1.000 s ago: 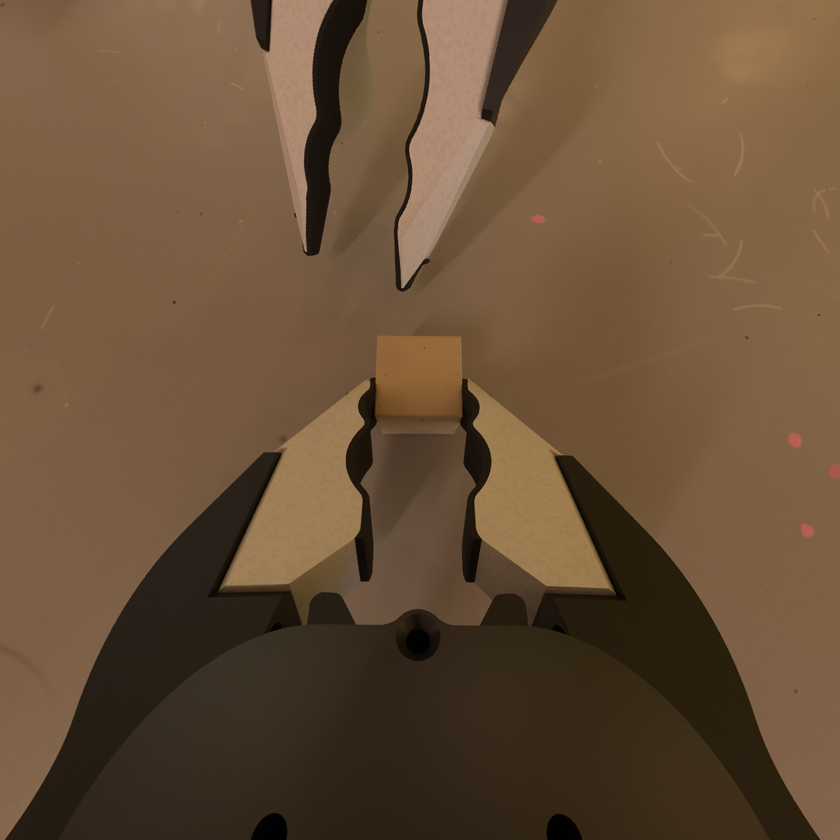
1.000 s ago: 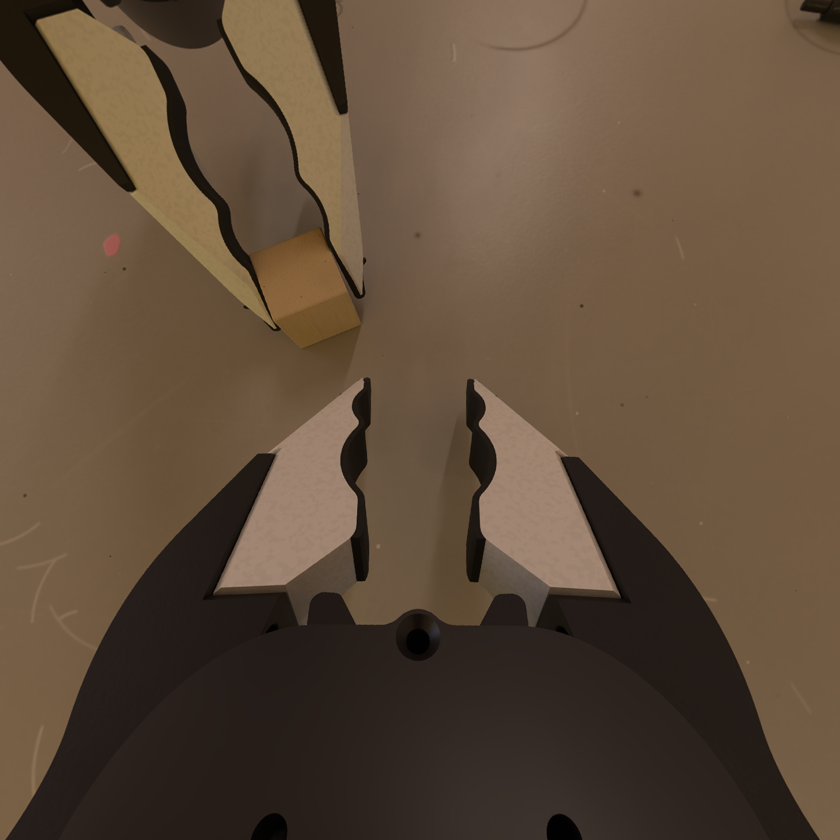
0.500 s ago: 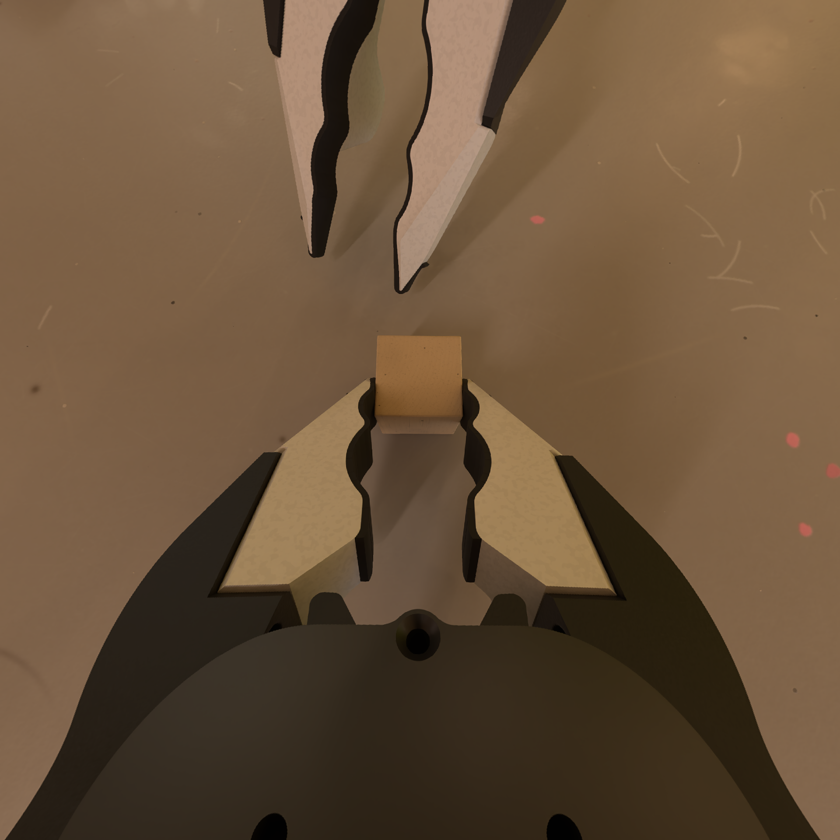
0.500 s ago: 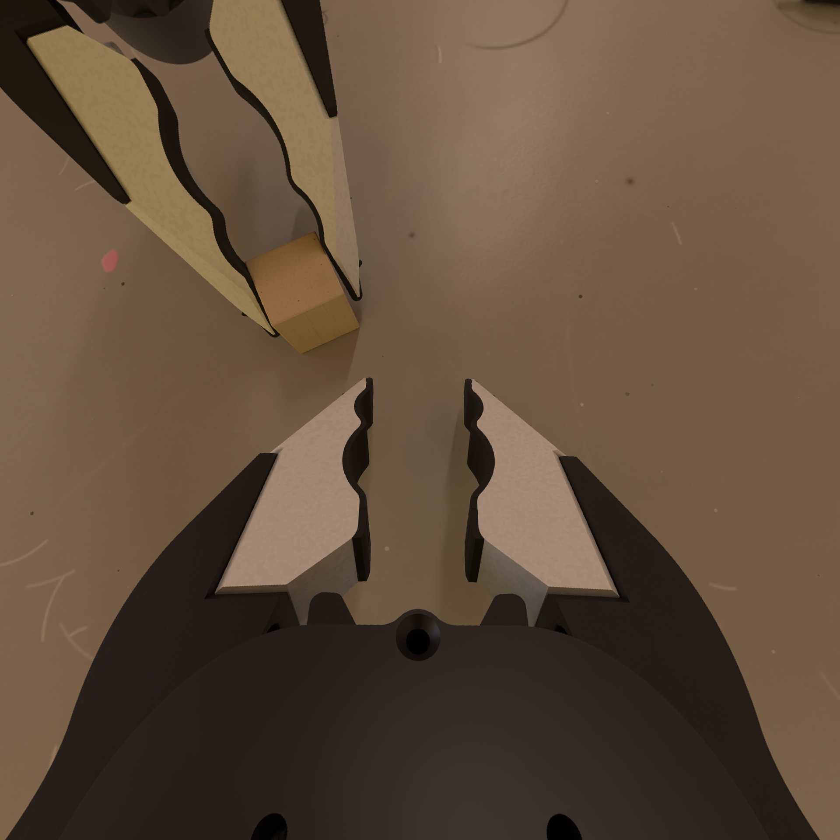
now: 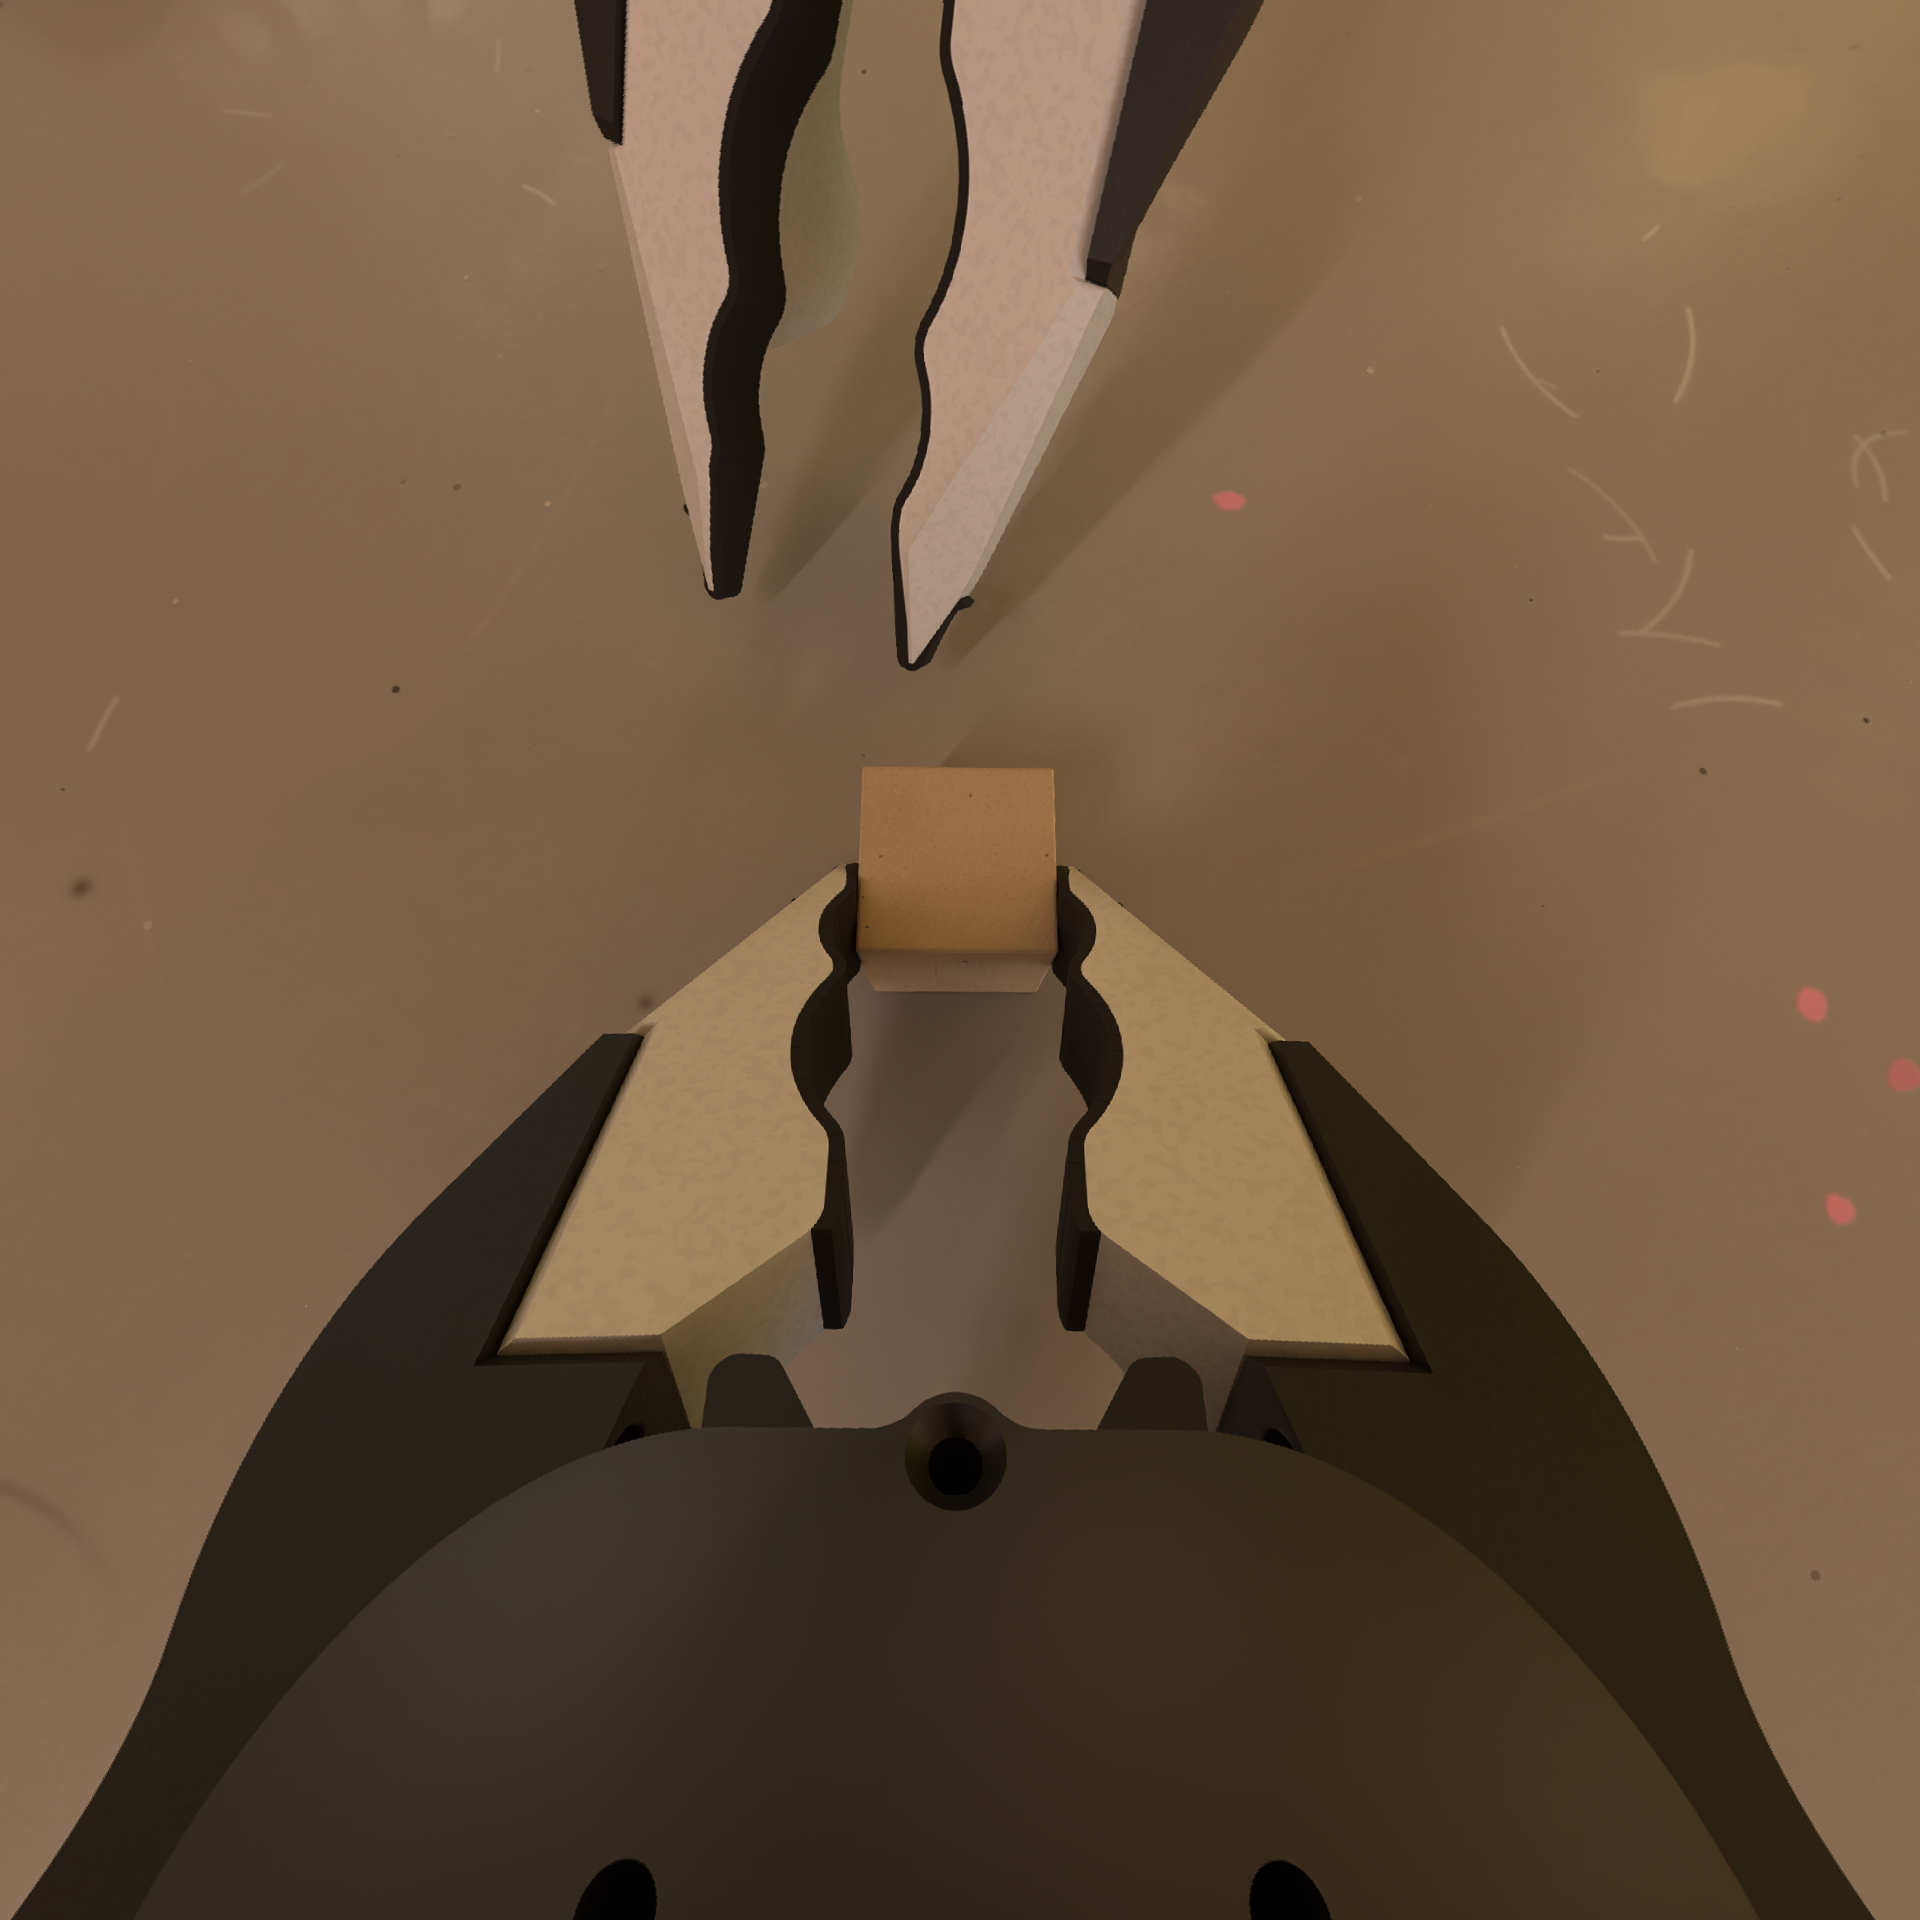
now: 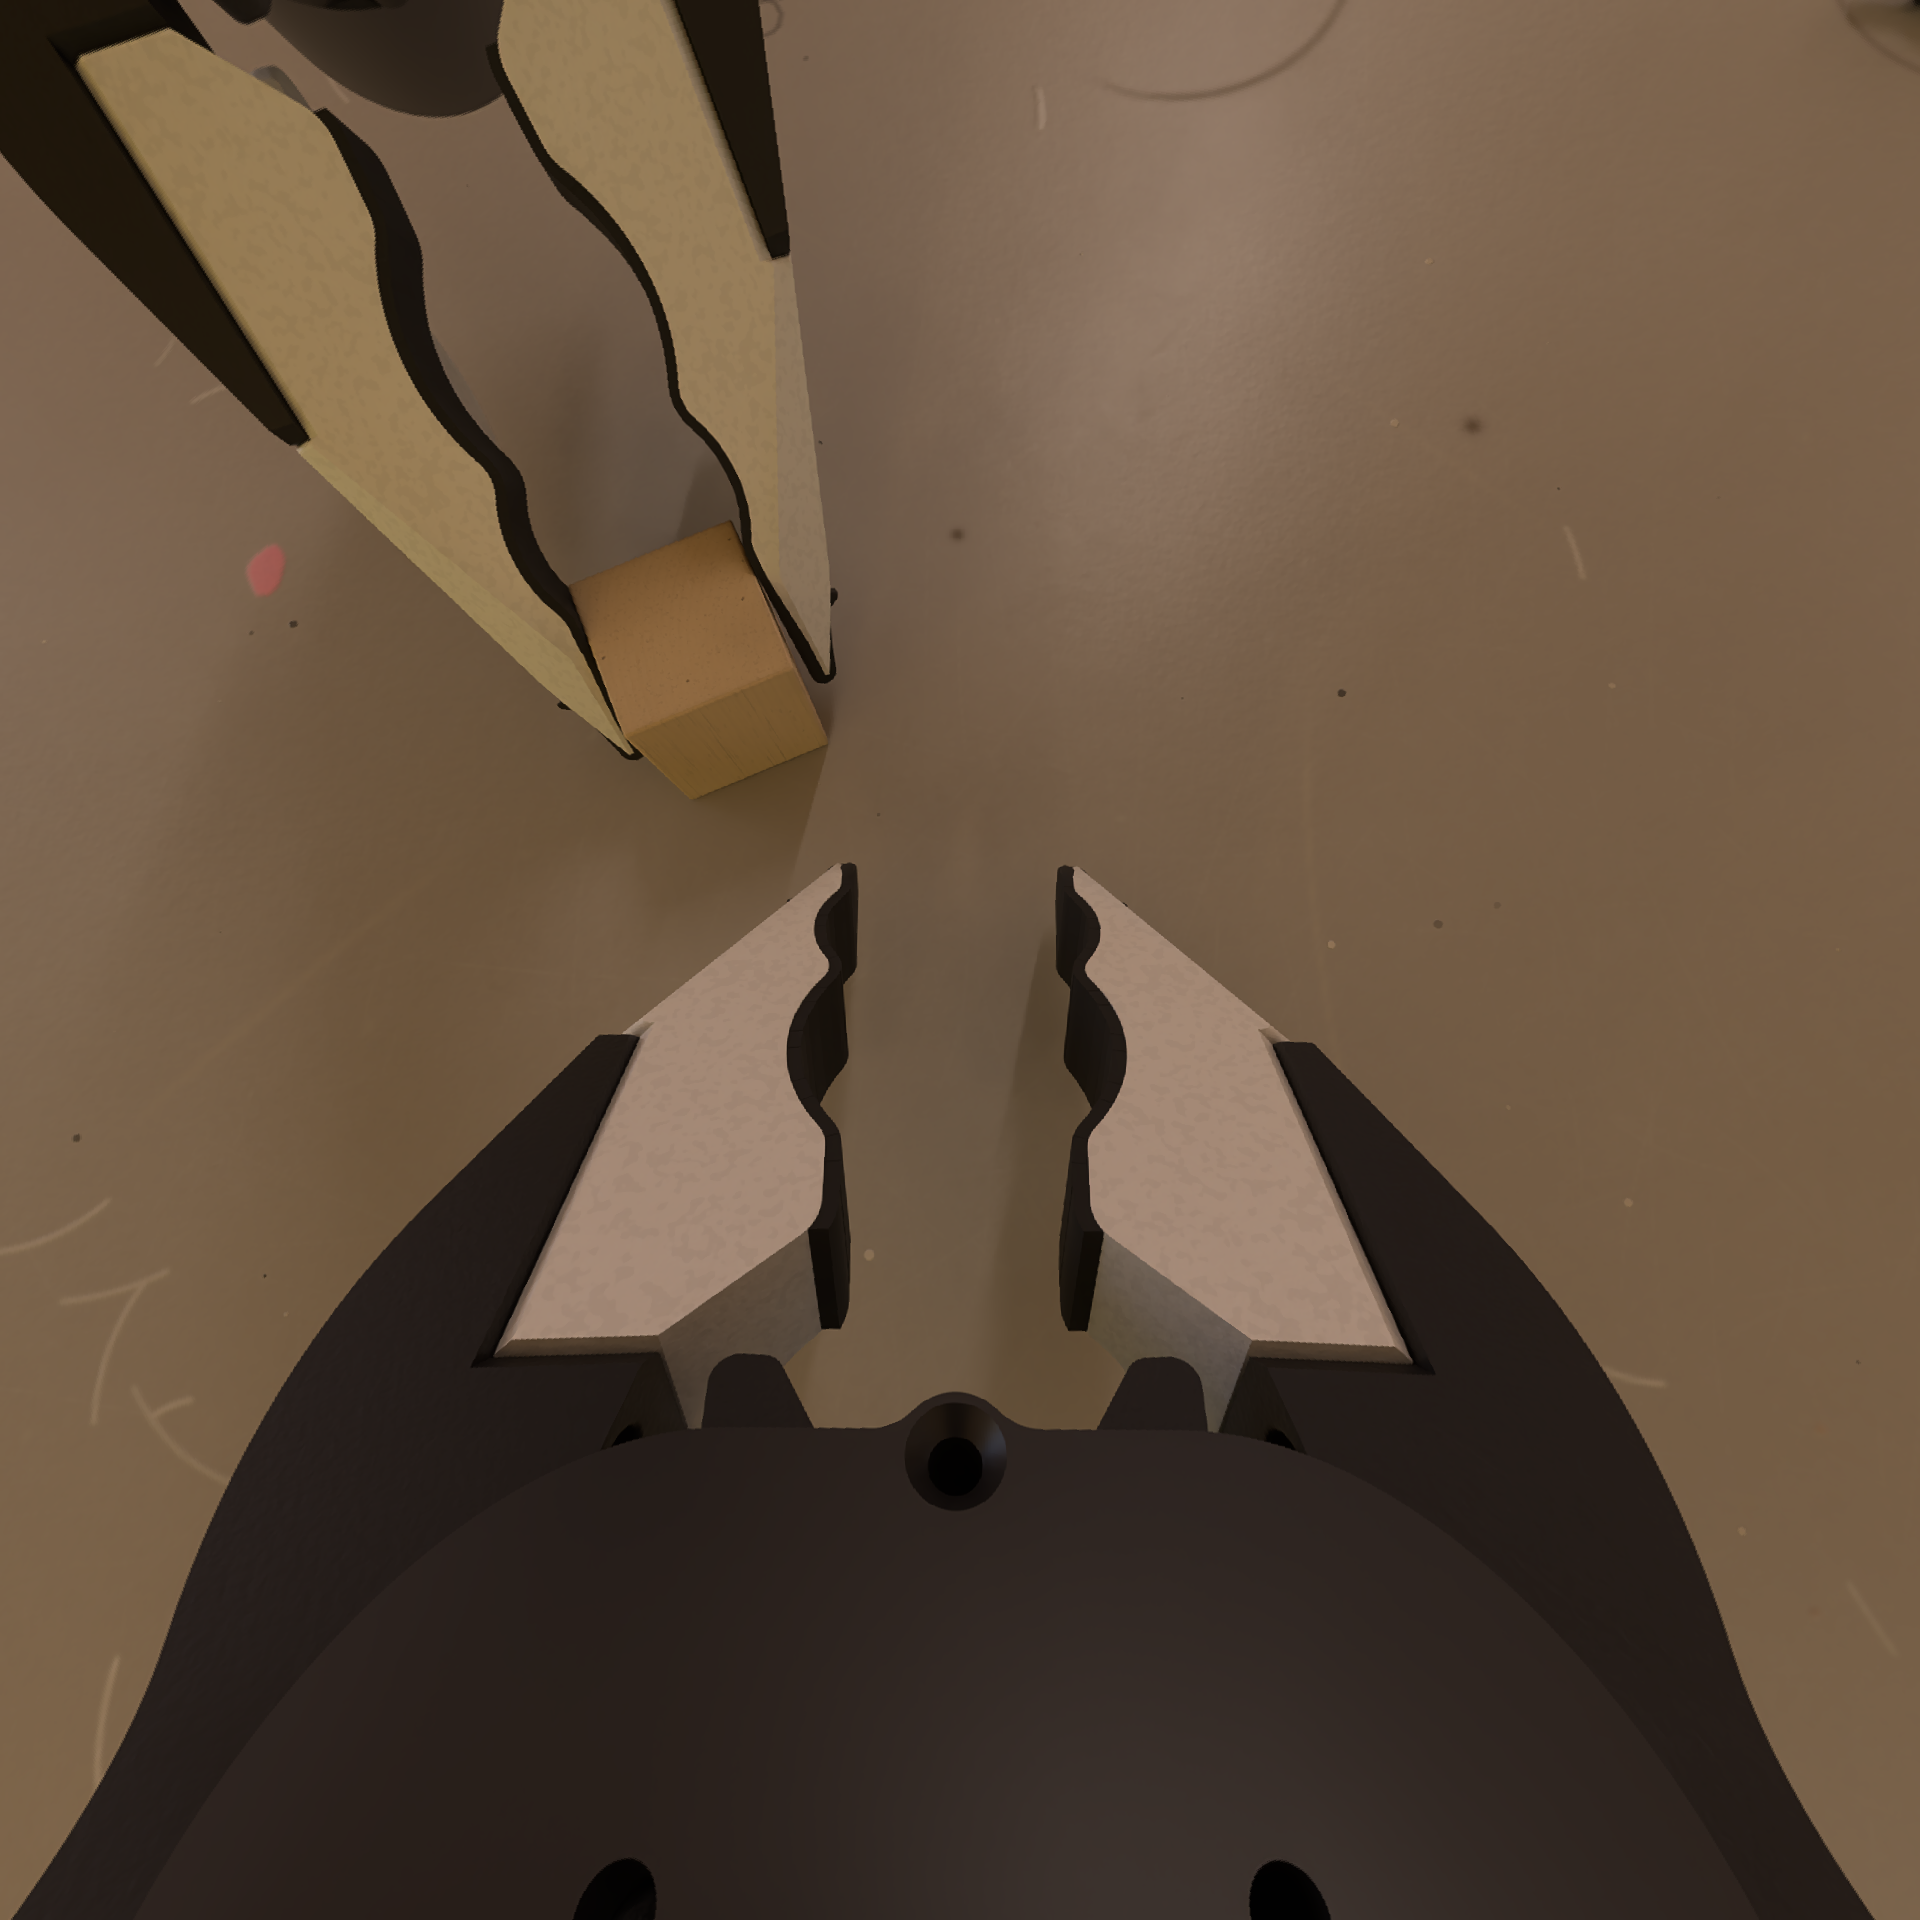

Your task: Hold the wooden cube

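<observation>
a: how will the wooden cube [image 5: 954,862] handle?

b: i'd guess light, stiff and not fragile. its faces are flat and smooth, so it may slip unless squeezed square on two opposite sides.

a: where is it?

b: low over the table [image 5: 312,623], clenched at the tips of the left claw [image 5: 956,902]. i cannot tell if it touches the table.

a: and the look?

b: a small tan block, crisp edges, faint grain on the paler face.

a: the right claw [image 6: 956,883]?

b: released, nothing in it. from there the cube sits near, at about eleven o'clock.
</observation>
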Controlling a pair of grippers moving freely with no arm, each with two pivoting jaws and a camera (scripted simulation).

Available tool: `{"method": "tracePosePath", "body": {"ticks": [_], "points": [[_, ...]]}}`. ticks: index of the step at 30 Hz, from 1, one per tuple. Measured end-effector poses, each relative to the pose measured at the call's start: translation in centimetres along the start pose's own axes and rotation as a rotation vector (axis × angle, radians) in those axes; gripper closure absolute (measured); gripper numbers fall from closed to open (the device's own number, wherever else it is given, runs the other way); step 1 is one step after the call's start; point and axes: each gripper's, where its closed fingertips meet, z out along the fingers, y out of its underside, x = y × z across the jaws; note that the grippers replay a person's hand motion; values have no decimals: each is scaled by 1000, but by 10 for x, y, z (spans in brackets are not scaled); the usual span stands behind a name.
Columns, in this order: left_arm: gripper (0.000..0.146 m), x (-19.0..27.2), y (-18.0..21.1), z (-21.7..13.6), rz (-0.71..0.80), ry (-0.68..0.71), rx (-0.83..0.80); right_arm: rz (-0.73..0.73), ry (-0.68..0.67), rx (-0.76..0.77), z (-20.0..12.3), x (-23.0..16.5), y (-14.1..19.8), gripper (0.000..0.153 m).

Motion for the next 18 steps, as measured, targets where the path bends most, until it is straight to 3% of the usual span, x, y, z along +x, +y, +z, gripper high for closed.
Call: {"method": "tracePosePath", "body": {"ticks": [11, 18], "points": [[110, -1, 0, 0, -7, 1, 1, 3, 6, 8, 0, 0, -2, 114], [110, -2, 0, 0, -11, -2, 3, 25, 57, 52, -15, 9, -6, 101]]}}
